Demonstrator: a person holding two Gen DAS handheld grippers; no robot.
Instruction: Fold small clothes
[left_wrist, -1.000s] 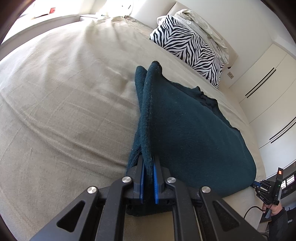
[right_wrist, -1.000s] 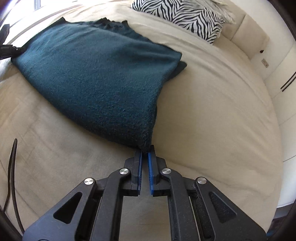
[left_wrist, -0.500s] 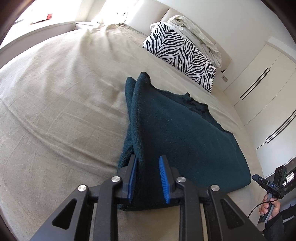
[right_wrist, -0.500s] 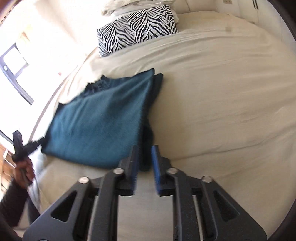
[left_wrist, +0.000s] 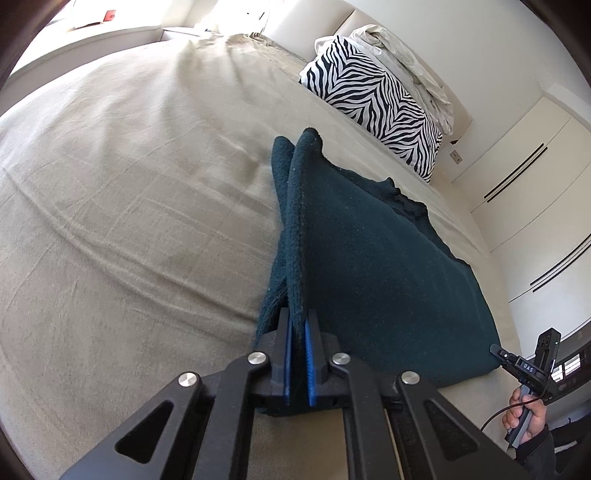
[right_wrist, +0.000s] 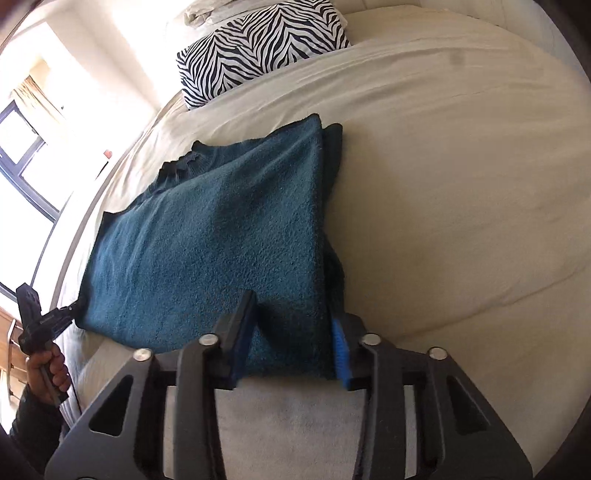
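Observation:
A dark teal sweater (left_wrist: 373, 273) lies folded on the beige bed (left_wrist: 129, 192). My left gripper (left_wrist: 298, 356) is shut on the sweater's near folded edge, the fabric pinched between its blue pads. In the right wrist view the sweater (right_wrist: 221, 240) spreads away to the left, its neckline at the far side. My right gripper (right_wrist: 291, 343) is open, its jaws wide apart and straddling the sweater's near right corner. The left gripper also shows at the sweater's far left corner in the right wrist view (right_wrist: 70, 310).
A zebra-print pillow (left_wrist: 373, 96) with a cream bundle behind it lies at the head of the bed. White wardrobe doors (left_wrist: 535, 221) stand to the right. A window (right_wrist: 22, 162) is on the far left side.
My left gripper opened half a second ago and has shut again on the sweater's edge. My right gripper let go of its corner, opened wide and now straddles the corner.

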